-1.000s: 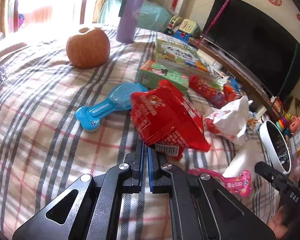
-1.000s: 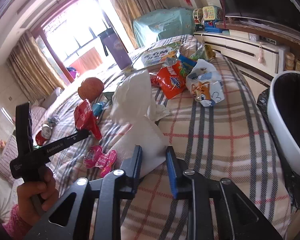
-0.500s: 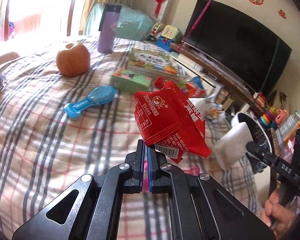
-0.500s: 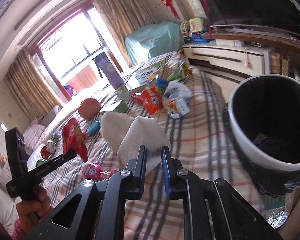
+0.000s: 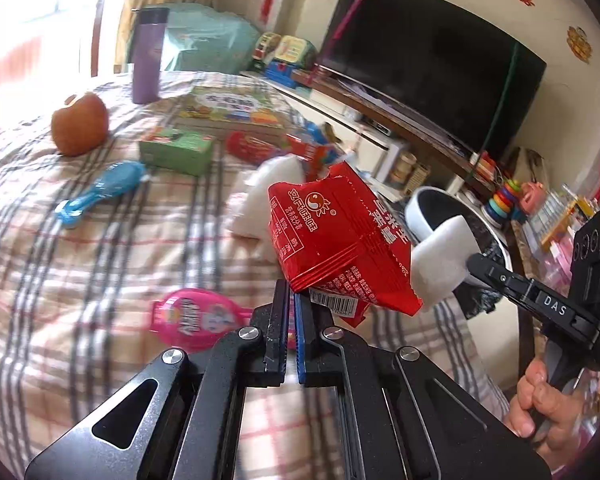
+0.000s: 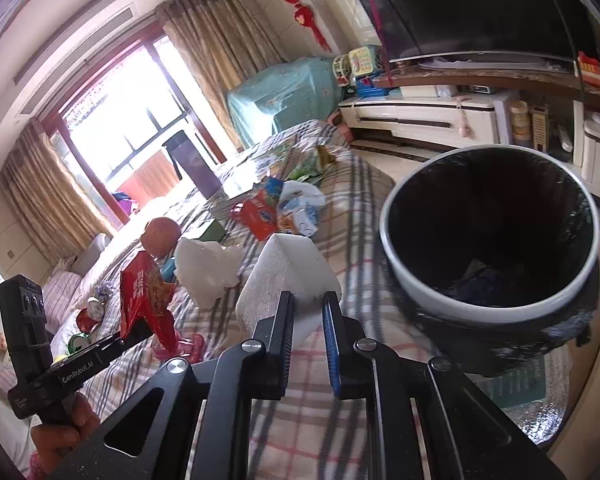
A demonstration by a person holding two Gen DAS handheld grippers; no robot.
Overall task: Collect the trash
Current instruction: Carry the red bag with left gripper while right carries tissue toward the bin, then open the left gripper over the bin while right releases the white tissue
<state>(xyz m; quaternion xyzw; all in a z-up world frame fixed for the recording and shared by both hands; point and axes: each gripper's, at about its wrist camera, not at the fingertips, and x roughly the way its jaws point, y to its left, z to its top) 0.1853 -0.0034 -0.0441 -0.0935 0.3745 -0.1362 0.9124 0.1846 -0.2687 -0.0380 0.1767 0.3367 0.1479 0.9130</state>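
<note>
Here the left tongs [image 5: 291, 300] pinch the bottom seam of a red snack bag [image 5: 332, 236], held above the bed [image 5: 100, 248]; its barcode end is partly hidden. The right tongs [image 6: 307, 312] clamp a white tissue wad [image 6: 288, 268], just beside the bin [image 6: 488, 240] off the bed's edge, its depths too dark to read.

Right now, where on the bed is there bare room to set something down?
Bare plaid left of the blue brush and pink package, below the apple. Another strip beside the trash bin. Crowded between the green box and crumpled tissue.
</note>
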